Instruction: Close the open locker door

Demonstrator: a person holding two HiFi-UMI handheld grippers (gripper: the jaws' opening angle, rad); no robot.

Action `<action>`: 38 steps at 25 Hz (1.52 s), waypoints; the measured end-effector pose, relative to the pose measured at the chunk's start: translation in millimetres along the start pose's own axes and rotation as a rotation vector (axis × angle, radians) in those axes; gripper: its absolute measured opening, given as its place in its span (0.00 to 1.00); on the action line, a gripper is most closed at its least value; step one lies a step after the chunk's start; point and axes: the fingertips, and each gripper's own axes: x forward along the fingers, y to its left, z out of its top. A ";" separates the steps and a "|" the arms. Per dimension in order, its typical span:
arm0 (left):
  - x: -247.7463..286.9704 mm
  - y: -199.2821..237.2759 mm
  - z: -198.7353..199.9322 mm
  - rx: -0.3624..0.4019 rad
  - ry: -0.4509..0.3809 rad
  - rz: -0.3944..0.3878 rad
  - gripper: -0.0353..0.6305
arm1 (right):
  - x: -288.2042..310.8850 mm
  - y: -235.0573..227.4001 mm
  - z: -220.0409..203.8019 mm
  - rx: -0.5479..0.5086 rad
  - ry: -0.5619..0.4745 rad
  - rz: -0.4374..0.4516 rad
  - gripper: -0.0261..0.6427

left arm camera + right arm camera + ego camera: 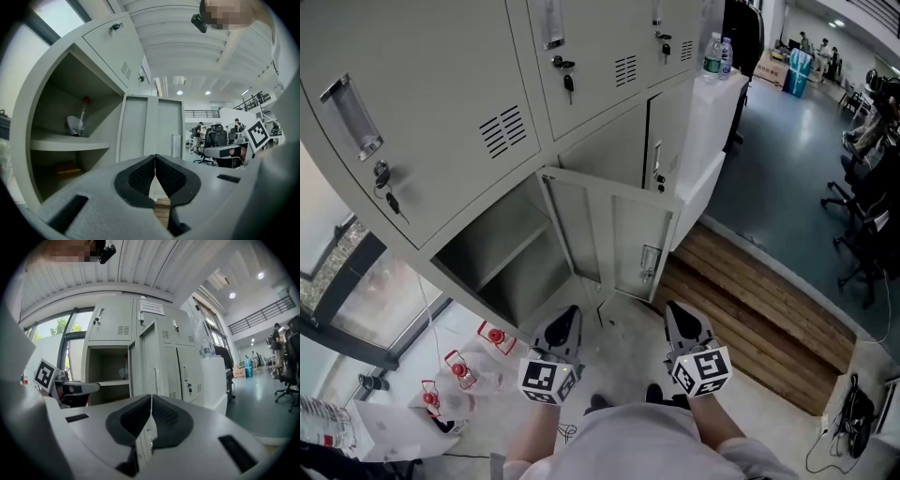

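Note:
A grey bank of lockers fills the upper left of the head view. One lower locker stands open, its door swung out toward me with its inner face showing; the same door appears in both gripper views. Inside the open compartment there is a shelf with a small red-topped item. My left gripper and right gripper hang side by side below the door, a short way from it. Both are shut with nothing between the jaws, and neither touches the door.
A white cabinet with bottles on top stands right of the lockers. A wooden step runs along the right. Clear bags with red-capped items lie on the floor at the left. Office chairs stand far right.

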 end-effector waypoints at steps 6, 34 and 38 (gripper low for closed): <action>11.4 -4.8 0.4 0.010 0.007 0.013 0.07 | 11.1 -8.2 2.5 0.004 -0.001 0.029 0.06; 14.6 12.2 -1.8 0.011 0.015 0.089 0.07 | 54.5 -16.5 12.7 -0.015 -0.034 0.111 0.42; 13.8 19.9 -2.0 0.007 0.015 0.108 0.07 | 64.7 -16.7 12.2 -0.031 -0.028 0.120 0.42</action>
